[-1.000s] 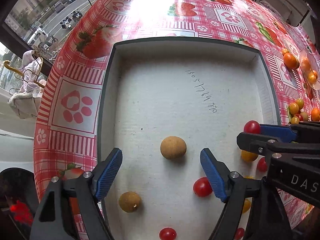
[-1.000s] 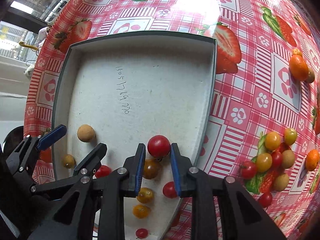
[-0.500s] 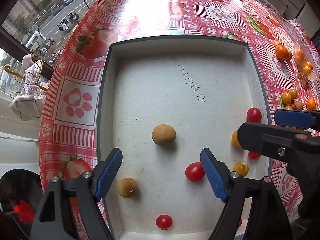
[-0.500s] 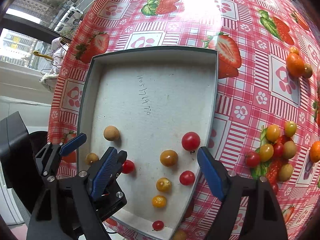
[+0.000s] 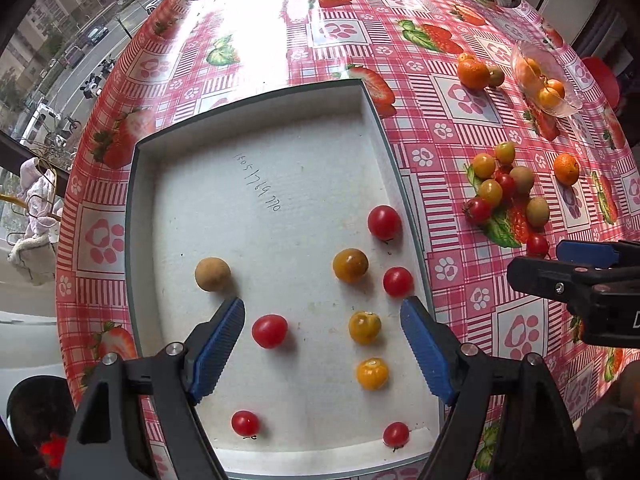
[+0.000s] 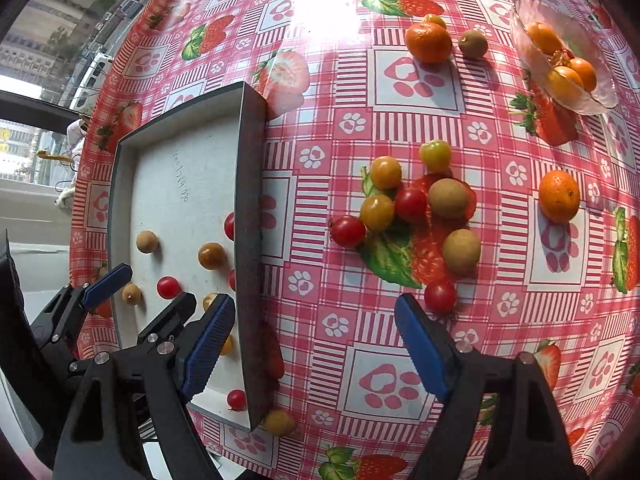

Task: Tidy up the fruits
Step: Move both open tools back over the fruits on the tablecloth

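On the red-and-white checked strawberry-print tablecloth (image 6: 416, 120) sits the shallow white cardboard tray with dark rim (image 5: 256, 168), holding 9 small fruits; a loose cluster of cherry tomatoes and brown longans (image 6: 412, 208) lies to its right. Both the left tongs (image 5: 322, 344) and right tongs (image 6: 316, 342) are spread, empty. Round fruit may roll off when nudged. Handwritten digits on the tray floor read roughly "1505776770".
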Demonstrator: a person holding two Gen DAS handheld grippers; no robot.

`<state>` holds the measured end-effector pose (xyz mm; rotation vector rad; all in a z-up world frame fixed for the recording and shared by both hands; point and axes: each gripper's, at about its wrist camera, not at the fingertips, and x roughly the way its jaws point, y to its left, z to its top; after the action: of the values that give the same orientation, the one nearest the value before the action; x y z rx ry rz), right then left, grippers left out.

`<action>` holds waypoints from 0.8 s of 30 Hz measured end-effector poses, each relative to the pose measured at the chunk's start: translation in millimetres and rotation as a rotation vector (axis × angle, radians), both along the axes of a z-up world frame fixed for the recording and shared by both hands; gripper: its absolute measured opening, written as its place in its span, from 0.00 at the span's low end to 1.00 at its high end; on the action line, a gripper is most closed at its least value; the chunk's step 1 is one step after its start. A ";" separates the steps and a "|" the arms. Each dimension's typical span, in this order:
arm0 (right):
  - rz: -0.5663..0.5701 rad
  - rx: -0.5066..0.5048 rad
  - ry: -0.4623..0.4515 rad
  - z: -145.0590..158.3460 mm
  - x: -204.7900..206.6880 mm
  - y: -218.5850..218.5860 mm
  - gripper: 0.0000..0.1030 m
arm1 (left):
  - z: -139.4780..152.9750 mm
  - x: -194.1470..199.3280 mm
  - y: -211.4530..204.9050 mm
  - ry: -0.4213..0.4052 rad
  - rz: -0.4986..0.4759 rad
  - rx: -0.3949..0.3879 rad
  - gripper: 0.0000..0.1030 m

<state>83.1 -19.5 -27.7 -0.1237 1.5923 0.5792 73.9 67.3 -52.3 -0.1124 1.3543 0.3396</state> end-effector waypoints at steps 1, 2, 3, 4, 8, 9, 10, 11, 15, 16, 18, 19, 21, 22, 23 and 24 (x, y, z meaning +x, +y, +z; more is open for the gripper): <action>-0.021 -0.014 0.003 -3.5 1.8 -9.7 0.82 | 2.7 4.6 -2.4 -0.006 -0.010 -0.004 0.79; -0.042 -0.026 0.008 -6.8 4.0 -18.5 0.82 | 4.4 8.0 -7.9 -0.012 -0.022 -0.007 0.79; -0.063 -0.037 0.013 -9.2 5.4 -28.2 0.82 | 8.5 13.7 -15.7 -0.020 -0.036 -0.011 0.79; -0.084 -0.046 0.015 -10.3 6.7 -40.1 0.82 | 10.5 17.6 -21.6 -0.027 -0.050 -0.013 0.79; -0.145 -0.069 0.012 -12.7 13.2 -73.6 0.82 | 16.2 40.7 -45.2 -0.052 -0.114 -0.034 0.79; -0.157 -0.072 0.011 -12.9 15.1 -79.9 0.82 | 16.0 46.5 -51.3 -0.056 -0.132 -0.039 0.79; -0.169 -0.075 0.009 -12.9 17.3 -85.6 0.82 | 16.4 51.2 -57.7 -0.057 -0.146 -0.040 0.79; -0.180 -0.077 0.006 -12.8 19.6 -91.2 0.82 | 14.6 56.8 -62.7 -0.056 -0.159 -0.041 0.79; -0.213 -0.081 -0.003 -12.7 29.8 -106.0 0.82 | 3.4 73.9 -77.2 -0.033 -0.189 -0.048 0.79; -0.219 -0.080 -0.004 -12.8 32.5 -108.9 0.82 | -1.2 78.2 -79.9 -0.026 -0.195 -0.046 0.79; -0.228 -0.078 -0.008 -13.5 37.8 -113.6 0.82 | -11.3 86.0 -84.0 -0.004 -0.206 -0.034 0.79; -0.232 -0.077 -0.009 -14.1 40.9 -113.6 0.82 | -16.2 89.3 -85.7 0.006 -0.210 -0.029 0.79; -0.236 -0.073 -0.011 -14.6 46.5 -117.4 0.82 | -24.3 93.3 -87.7 0.026 -0.223 -0.016 0.79; -0.237 -0.073 -0.013 -15.1 49.4 -118.3 0.82 | -28.6 95.1 -88.6 0.037 -0.229 -0.011 0.79; -0.236 -0.073 -0.016 -16.1 52.7 -117.8 0.82 | -32.4 96.4 -89.1 0.046 -0.234 -0.006 0.79; -0.236 -0.074 -0.019 -16.6 55.5 -118.8 0.82 | -36.2 97.5 -89.3 0.053 -0.236 -0.002 0.79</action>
<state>138.6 -138.3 -44.3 0.0039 1.5829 0.3354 171.4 -22.1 -88.5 0.0547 1.4042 0.1432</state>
